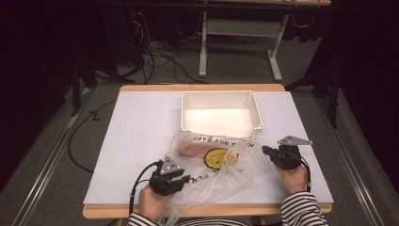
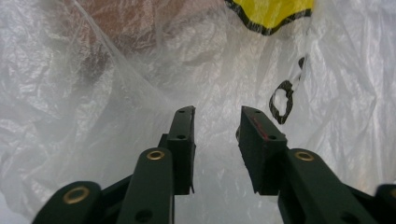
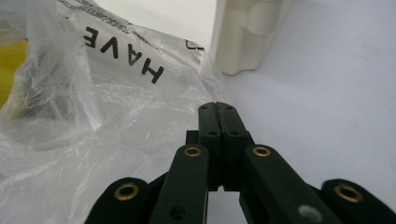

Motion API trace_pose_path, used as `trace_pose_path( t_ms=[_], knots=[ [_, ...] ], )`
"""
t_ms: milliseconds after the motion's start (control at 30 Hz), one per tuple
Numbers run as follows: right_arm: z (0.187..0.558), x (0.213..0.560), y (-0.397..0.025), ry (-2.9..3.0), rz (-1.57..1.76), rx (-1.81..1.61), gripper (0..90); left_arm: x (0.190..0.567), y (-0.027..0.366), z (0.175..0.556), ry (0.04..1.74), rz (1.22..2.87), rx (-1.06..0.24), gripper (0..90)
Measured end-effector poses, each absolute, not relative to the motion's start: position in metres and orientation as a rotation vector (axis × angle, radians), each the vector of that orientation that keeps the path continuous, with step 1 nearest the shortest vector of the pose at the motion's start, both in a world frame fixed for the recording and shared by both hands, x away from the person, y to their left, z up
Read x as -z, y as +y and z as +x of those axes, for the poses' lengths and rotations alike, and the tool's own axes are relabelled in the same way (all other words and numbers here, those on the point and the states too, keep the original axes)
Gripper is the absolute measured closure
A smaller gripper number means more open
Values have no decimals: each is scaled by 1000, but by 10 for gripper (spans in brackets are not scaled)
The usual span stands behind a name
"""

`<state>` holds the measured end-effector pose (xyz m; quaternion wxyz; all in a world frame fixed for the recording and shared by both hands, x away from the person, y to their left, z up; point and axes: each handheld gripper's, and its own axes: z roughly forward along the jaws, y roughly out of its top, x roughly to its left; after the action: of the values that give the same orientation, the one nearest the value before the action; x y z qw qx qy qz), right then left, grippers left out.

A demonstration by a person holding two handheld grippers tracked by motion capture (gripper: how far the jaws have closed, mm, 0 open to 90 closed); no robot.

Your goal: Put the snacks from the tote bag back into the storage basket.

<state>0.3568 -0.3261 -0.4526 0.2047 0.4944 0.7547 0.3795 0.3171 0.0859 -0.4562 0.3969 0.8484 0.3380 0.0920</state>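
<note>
A crumpled clear plastic bag [image 1: 211,165] lies on the near half of the white table [image 1: 136,136], at six o'clock from the empty white bin [image 1: 221,110] — it is thin and wrinkled, printed with black capital letters and a yellow smiley face [image 1: 217,157], and a pinkish-brown object [image 1: 195,149] shows through its film at about ten o'clock from the smiley. The left gripper [image 2: 217,116] points into the bag's near-left folds with its jaws parted by a moderate gap, film lying between and behind them, nothing pinched. The right gripper [image 3: 218,109] sits at the bag's three o'clock edge with its jaws pressed fully together — whether any film is caught between them I cannot tell.
</note>
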Motion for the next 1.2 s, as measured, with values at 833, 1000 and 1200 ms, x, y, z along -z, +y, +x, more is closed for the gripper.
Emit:
trace_pose_path(
  t_ms=[833, 1000, 1200],
  knots=[
    [330, 425, -270, 2223, 1206, -1234, 474, 480, 75, 319, 844, 2168, -245, 893],
    [338, 438, -262, 2280, 1234, -1202, 553, 480, 76, 320, 850, 2162, -229, 900],
    [330, 444, -266, 2322, 1161, -1195, 892, 479, 77, 321, 853, 2153, -228, 900]
  ],
)
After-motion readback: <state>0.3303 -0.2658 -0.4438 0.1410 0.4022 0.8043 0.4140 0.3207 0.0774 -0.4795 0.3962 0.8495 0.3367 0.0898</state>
